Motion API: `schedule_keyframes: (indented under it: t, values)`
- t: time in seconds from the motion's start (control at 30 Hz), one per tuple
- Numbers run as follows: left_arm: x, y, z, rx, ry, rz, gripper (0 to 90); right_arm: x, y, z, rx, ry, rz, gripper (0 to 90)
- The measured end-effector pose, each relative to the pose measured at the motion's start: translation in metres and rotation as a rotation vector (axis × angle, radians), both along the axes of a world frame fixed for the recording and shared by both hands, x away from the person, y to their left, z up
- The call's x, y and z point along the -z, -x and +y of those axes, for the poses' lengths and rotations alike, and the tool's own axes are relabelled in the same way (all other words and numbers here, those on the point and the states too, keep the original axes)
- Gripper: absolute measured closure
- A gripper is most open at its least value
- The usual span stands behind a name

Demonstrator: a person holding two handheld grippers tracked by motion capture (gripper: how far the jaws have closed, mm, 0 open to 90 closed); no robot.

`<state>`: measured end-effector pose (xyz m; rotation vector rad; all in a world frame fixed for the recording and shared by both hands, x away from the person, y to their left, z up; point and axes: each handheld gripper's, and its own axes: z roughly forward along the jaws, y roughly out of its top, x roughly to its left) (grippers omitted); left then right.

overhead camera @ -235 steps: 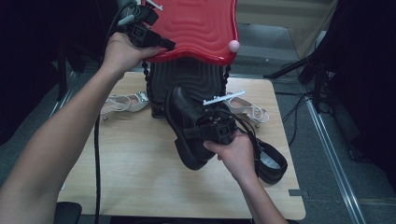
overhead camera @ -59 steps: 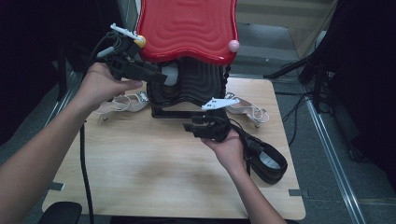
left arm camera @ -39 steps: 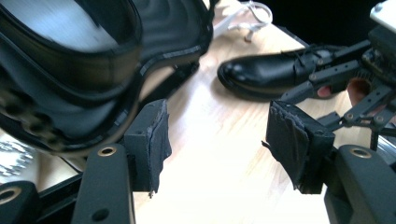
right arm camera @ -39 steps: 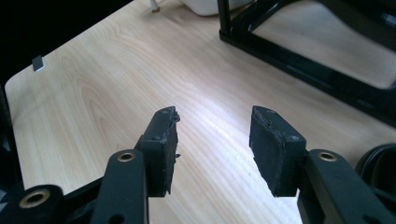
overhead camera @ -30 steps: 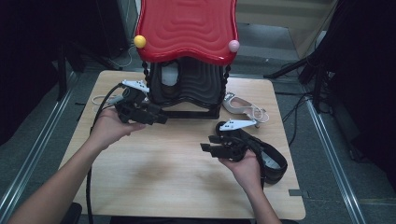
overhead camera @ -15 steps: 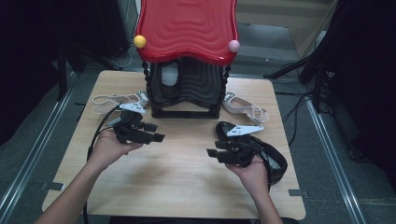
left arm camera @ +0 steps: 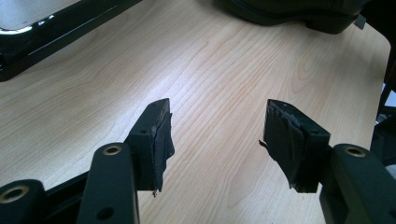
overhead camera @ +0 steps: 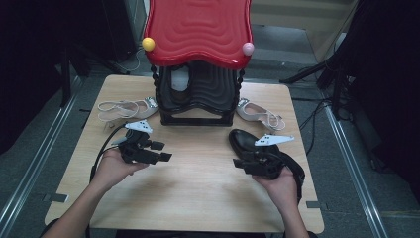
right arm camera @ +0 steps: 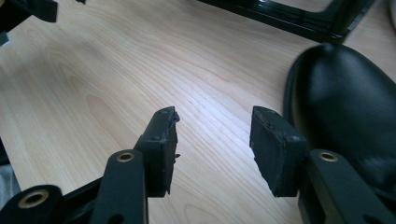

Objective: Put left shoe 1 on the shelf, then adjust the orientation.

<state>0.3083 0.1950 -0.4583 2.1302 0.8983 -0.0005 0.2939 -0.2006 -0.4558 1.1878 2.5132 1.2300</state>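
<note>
A black leather shoe (overhead camera: 241,140) lies on the wooden table (overhead camera: 198,198) at the right, its toe towards the rack. My right gripper (overhead camera: 238,163) hovers just left of the shoe, open and empty; in the right gripper view the shoe (right arm camera: 345,93) sits right of my jaws (right arm camera: 215,119). My left gripper (overhead camera: 166,156) is low over the table's left half, open with nothing between its jaws (left arm camera: 219,116), and the shoe (left arm camera: 289,14) lies far ahead of it.
A rack with a red wavy top (overhead camera: 198,29) and black shelves (overhead camera: 198,94) stands at the back centre. White strappy sandals lie beside it on the left (overhead camera: 124,108) and on the right (overhead camera: 260,114). Bare wood stretches between the grippers.
The right hand set the black shoe down on the table's right side and drew back. The left gripper came down from the rack's top to just above the table.
</note>
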Motion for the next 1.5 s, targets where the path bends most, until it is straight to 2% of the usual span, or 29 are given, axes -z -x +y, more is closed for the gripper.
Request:
schedule_keyframes:
  t: [0.07, 0.43, 0.53, 0.67, 1.0, 1.1, 1.13, 1.17, 1.23, 1.4, 1.5]
  values:
    - [0.000, 0.000, 0.000, 0.002, 0.009, 0.001, 42.7, 0.000, 0.000, -0.005, 0.009, 0.004, 0.005, 53.2]
    - [0.006, -0.009, -0.012, 0.032, -0.012, 0.015, 42.7, -0.003, 0.007, -0.026, 0.070, 0.019, 0.003, 53.0]
    - [0.006, -0.012, -0.015, 0.040, 0.003, 0.026, 43.0, -0.003, 0.010, -0.036, 0.105, 0.016, 0.004, 53.6]
    - [0.005, -0.014, -0.018, 0.046, 0.018, 0.018, 43.5, -0.003, 0.014, -0.048, 0.137, 0.025, 0.005, 54.1]
    - [0.004, -0.020, -0.025, 0.064, 0.011, 0.017, 43.6, -0.007, 0.026, -0.073, 0.178, -0.014, 0.001, 59.9]
    - [0.005, -0.021, -0.026, 0.067, 0.005, 0.021, 43.6, -0.009, 0.030, -0.078, 0.191, -0.006, -0.007, 59.8]
    - [0.005, -0.022, -0.027, 0.070, 0.006, 0.025, 43.6, -0.009, 0.031, -0.080, 0.202, 0.006, -0.008, 59.1]
    - [0.005, -0.022, -0.027, 0.073, 0.003, 0.024, 43.6, -0.008, 0.032, -0.085, 0.225, 0.045, -0.008, 59.2]
    - [0.005, -0.022, -0.028, 0.076, 0.005, 0.026, 43.6, -0.005, 0.031, -0.089, 0.237, 0.066, 0.000, 60.4]
    - [0.005, -0.021, -0.030, 0.078, -0.003, 0.022, 43.6, 0.004, 0.024, -0.086, 0.229, 0.087, 0.015, 62.6]
    - [0.005, -0.020, -0.029, 0.073, 0.003, 0.019, 43.6, 0.006, 0.019, -0.081, 0.223, 0.073, 0.015, 63.7]
